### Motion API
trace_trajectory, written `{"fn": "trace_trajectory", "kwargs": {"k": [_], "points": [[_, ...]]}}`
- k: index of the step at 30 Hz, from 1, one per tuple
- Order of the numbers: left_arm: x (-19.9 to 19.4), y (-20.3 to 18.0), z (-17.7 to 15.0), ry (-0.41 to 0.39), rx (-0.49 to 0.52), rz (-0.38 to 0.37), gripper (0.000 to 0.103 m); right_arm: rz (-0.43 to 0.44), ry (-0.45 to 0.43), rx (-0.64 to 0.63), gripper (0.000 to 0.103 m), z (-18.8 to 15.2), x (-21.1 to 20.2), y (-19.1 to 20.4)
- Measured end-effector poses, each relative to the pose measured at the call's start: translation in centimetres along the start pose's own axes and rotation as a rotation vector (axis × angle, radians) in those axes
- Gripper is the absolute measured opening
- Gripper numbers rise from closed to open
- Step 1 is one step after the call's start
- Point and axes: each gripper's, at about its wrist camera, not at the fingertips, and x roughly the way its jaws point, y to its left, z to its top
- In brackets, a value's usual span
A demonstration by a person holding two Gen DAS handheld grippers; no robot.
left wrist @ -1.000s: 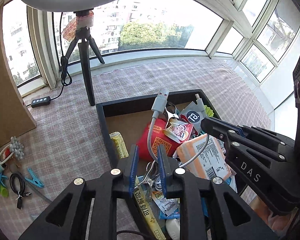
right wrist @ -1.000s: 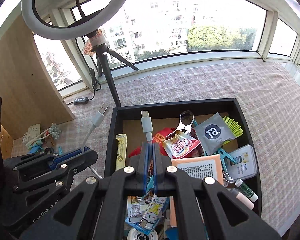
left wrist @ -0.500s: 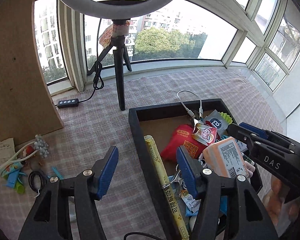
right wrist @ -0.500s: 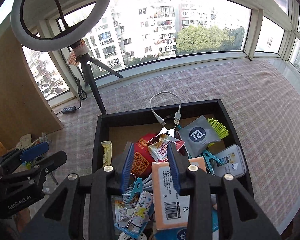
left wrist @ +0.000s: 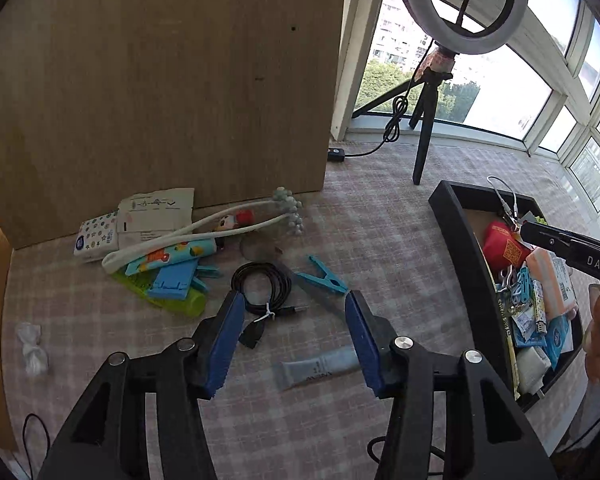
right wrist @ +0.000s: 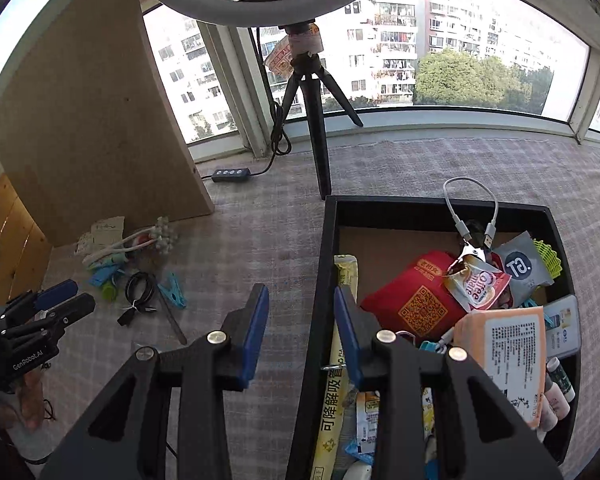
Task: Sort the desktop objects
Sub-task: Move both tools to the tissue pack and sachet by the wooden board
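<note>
My left gripper [left wrist: 296, 344] is open and empty above the checked cloth, over a coiled black cable [left wrist: 262, 288], a blue clothespin [left wrist: 326, 274] and a grey tube [left wrist: 318, 368]. My right gripper [right wrist: 302, 334] is open and empty, straddling the left wall of the black tray [right wrist: 324, 264]. The tray holds a white USB cable [right wrist: 470, 208], a red packet [right wrist: 416, 300], an orange pack [right wrist: 504, 352] and several other items. The tray also shows at the right of the left wrist view [left wrist: 460, 248].
A pile of loose items [left wrist: 168, 252] lies by a wooden board [left wrist: 160, 80] at the left. A ring light on a tripod [right wrist: 312, 120] stands behind the tray, its remote [right wrist: 232, 174] on the cloth. A white wad [left wrist: 30, 346] lies far left.
Both grippers let go of the white USB cable, which now lies in the tray. Both opened. The left gripper swung left to the loose items; the right moved left over the tray wall.
</note>
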Motion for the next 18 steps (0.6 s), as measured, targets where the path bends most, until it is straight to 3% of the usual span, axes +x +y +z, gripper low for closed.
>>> {"fn": "trace_trajectory", "kwargs": {"k": [9, 13, 18], "points": [[-1.6, 14.6, -3.8, 0.033, -0.208, 0.161, 0.049, 0.077, 0.092, -0.084, 0.034, -0.8, 4.6, 6.7], [-1.0, 18.0, -2.5, 0.019, -0.271, 0.157, 0.049, 0.123, 0.110, -0.083, 0.034, 0.1, 6.5, 9.4], [1.7, 19.6, 0.9, 0.013, -0.283, 0.147, 0.049, 0.166, 0.115, -0.158, 0.034, 2.3, 9.1, 14.5]]}}
